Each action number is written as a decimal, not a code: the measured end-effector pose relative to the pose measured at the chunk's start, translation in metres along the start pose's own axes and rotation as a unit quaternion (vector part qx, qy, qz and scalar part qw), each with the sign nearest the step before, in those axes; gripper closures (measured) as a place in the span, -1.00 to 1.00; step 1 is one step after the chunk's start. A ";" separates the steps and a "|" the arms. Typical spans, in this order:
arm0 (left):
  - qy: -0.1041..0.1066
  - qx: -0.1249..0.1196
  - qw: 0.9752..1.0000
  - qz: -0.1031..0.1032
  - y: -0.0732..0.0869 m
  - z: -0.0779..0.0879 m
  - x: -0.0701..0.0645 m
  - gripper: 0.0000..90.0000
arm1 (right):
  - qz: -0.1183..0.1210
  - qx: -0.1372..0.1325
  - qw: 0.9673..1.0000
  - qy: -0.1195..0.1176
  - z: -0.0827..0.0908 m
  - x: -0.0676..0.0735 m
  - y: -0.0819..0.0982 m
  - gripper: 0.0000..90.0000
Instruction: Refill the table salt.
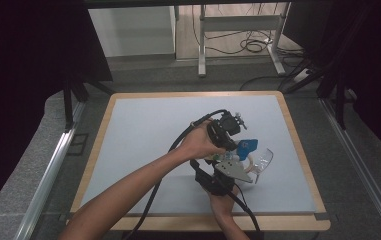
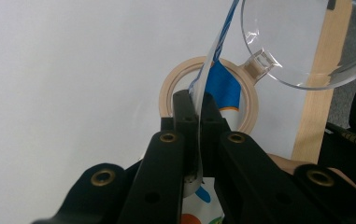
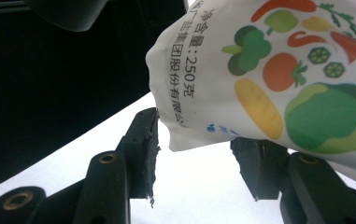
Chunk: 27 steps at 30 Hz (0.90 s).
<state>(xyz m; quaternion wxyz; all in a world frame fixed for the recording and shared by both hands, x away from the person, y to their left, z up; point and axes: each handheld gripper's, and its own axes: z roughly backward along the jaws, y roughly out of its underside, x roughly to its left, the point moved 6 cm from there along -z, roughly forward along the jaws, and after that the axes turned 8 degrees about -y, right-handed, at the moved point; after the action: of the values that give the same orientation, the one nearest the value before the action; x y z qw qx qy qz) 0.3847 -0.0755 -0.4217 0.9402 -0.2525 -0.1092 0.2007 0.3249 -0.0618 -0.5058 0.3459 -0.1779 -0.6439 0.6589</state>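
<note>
A white bag printed with vegetables and a blue top (image 1: 248, 146) hangs above the mat at centre right. My left gripper (image 1: 237, 144) is shut on the bag's thin top edge (image 2: 208, 70); in the left gripper view the jaws (image 2: 195, 105) pinch the film flat. My right gripper (image 1: 238, 162) comes from below with a grey plate on top. In the right gripper view the bag's lower corner (image 3: 259, 70) hangs between its jaws (image 3: 196, 140), which stand open; a small gap shows at the left pad (image 3: 153, 135) and the bag covers the right one.
A roll of beige tape (image 2: 166, 98) lies flat on the pale mat (image 1: 143, 140) under the bag. A clear plastic scoop with a short handle (image 2: 297, 42) sits beside it near the board's right wooden edge (image 1: 298, 145). Dark curtains and rails surround the table.
</note>
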 end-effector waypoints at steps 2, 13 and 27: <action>-0.001 0.000 1.000 -0.001 0.000 0.000 0.000 1.00 | -0.001 -0.001 1.000 0.000 0.000 0.000 0.000 0.16; -0.004 -0.001 1.000 -0.001 -0.002 0.002 -0.001 1.00 | -0.002 0.003 1.000 0.002 -0.001 -0.002 0.001 0.16; -0.007 -0.002 1.000 0.000 -0.001 0.008 -0.001 1.00 | -0.010 0.019 1.000 0.002 -0.008 -0.005 0.007 0.15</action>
<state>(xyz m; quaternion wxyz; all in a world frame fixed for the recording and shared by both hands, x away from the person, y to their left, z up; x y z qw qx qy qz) 0.3813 -0.0730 -0.4142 0.9387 -0.2534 -0.1166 0.2027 0.3324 -0.0590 -0.5147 0.3567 -0.1660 -0.6325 0.6672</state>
